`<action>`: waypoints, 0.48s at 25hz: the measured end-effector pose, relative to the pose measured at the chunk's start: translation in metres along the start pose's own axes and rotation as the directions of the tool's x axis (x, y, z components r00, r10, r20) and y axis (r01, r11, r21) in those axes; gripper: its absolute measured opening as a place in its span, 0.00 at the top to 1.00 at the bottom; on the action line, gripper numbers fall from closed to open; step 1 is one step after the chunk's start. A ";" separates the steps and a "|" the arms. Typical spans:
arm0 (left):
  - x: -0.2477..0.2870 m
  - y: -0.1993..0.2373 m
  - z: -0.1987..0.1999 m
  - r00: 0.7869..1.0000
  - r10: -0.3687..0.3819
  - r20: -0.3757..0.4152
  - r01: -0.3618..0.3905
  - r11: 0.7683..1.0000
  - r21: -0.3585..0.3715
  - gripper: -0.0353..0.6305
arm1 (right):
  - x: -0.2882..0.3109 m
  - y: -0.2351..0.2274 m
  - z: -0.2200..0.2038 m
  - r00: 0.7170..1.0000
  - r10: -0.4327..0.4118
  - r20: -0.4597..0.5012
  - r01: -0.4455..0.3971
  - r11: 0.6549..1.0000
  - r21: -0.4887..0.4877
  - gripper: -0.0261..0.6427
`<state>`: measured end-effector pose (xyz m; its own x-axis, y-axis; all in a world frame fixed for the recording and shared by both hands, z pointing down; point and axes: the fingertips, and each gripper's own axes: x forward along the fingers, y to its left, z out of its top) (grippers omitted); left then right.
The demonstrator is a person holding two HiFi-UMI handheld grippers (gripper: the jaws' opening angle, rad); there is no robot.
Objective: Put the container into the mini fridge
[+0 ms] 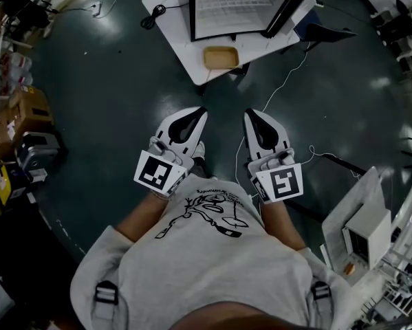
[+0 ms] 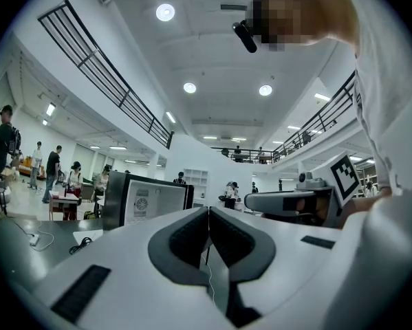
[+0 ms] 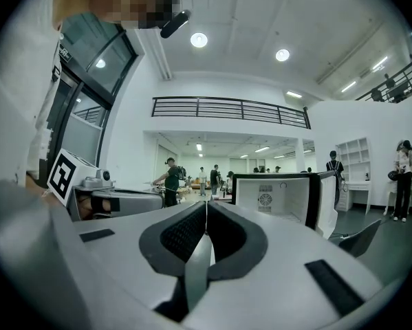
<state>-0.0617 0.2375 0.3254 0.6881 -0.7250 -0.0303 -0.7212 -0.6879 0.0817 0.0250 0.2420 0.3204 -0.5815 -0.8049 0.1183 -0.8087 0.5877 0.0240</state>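
The person stood on the dark floor (image 1: 109,95) with both tongs held out level, side by side and a little apart, pointing toward a white table (image 1: 175,29). The left gripper (image 1: 201,111) was clenched. In its own view the two dark pads (image 2: 188,239) met along one thin line with nothing between them. The right gripper (image 3: 206,205) was likewise clenched and empty, its pads (image 3: 185,236) pressed together at the tip. Each carried its marker cube at the wrist end, close to the person's grey shirt (image 1: 212,267).

The container (image 1: 221,57), a shallow tan tray, lay on the table close to its near edge, well apart from both grippers and touched by neither. Just behind it stood the fridge (image 1: 233,5), its white inside facing the person. Its door (image 1: 291,5) was swung wide toward the table's right edge. Both gripper views showed the fridge straight ahead beyond the jaws, with a round vent on its back wall.

A coiled black cable (image 1: 150,18) lay at the table's left corner. A thin white cord (image 1: 288,74) ran from the table's near right side down across the floor and passed the right gripper. Cardboard boxes (image 1: 27,112) sat on the floor at the far left. At the lower right stood another white bench (image 1: 360,215).

In the hall beyond, several people (image 2: 53,174) stood about, under railed balconies (image 3: 230,108) and round ceiling lights (image 2: 165,12).
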 end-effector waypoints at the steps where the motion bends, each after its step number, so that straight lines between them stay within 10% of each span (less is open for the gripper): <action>1: 0.003 0.005 0.001 1.000 -0.001 0.001 0.001 1.000 -0.002 0.92 | 0.006 -0.001 0.001 1.000 -0.001 -0.001 0.001 1.000 0.000 0.92; 12: 0.024 0.062 0.004 1.000 -0.018 0.008 0.018 1.000 -0.014 0.92 | 0.066 -0.008 0.010 1.000 -0.008 -0.004 0.008 1.000 -0.011 0.92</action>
<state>-0.0902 0.1780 0.3261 0.7002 -0.7128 -0.0395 -0.7076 -0.7003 0.0948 -0.0077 0.1829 0.3178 -0.5747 -0.8093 0.1219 -0.8123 0.5822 0.0359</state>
